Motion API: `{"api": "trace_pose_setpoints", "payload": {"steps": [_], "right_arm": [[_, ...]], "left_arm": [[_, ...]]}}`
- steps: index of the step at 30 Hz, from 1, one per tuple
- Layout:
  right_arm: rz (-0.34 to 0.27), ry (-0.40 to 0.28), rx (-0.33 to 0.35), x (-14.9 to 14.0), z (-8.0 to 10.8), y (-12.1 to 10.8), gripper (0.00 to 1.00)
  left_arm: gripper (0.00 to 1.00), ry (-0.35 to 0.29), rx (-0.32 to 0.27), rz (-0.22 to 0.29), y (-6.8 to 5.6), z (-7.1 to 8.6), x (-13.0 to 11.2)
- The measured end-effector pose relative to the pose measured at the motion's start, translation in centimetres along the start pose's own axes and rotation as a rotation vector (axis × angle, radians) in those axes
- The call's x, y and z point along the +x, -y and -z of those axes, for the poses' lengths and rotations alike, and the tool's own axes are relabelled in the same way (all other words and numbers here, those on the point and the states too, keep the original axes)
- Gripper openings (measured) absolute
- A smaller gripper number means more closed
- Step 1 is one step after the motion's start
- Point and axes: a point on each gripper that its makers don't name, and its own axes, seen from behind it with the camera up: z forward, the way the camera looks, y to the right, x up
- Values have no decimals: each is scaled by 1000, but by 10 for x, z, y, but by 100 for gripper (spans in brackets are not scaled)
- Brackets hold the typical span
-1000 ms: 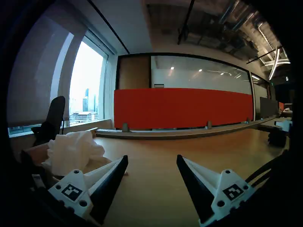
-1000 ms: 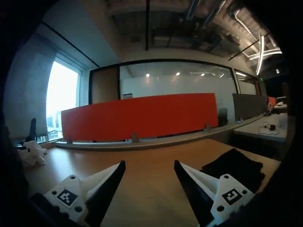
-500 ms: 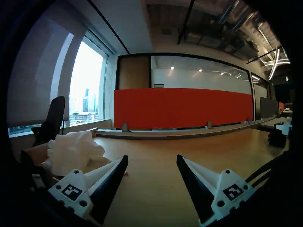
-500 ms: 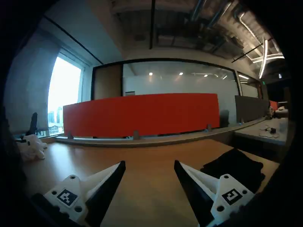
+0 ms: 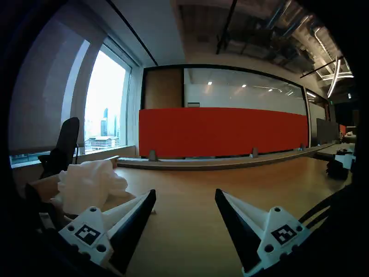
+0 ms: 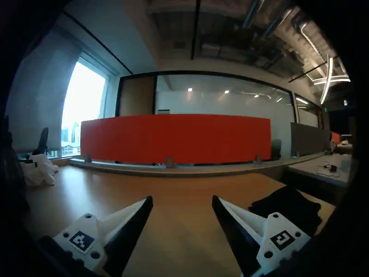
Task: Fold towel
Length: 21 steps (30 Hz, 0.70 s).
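Tongs: left tongs and right tongs both spread apart, holding nothing.
Bench: bare wood ahead of both.
Black cloth: flat pile, near right of right tongs.
White towel: crumpled, near left, just beside left tongs.
Risk: pinching one loose fold would likely lift a bunched wad, not an edge.
Pose: both low, level, pointing far across.

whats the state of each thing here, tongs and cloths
left tongs: open, holding nothing
right tongs: open, holding nothing
white towel: crumpled in a heap, not folded, apart from both tongs
black cloth: lying flat on the table, looks folded
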Motion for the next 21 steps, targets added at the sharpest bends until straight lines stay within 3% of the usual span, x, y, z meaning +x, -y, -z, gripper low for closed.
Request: {"api": "trace_pose_setpoints", "payload": {"steps": [21], "right_arm": [[-1, 1, -1, -1, 0, 1, 100]], "left_arm": [[95, 0, 0, 0, 0, 0, 1]]}}
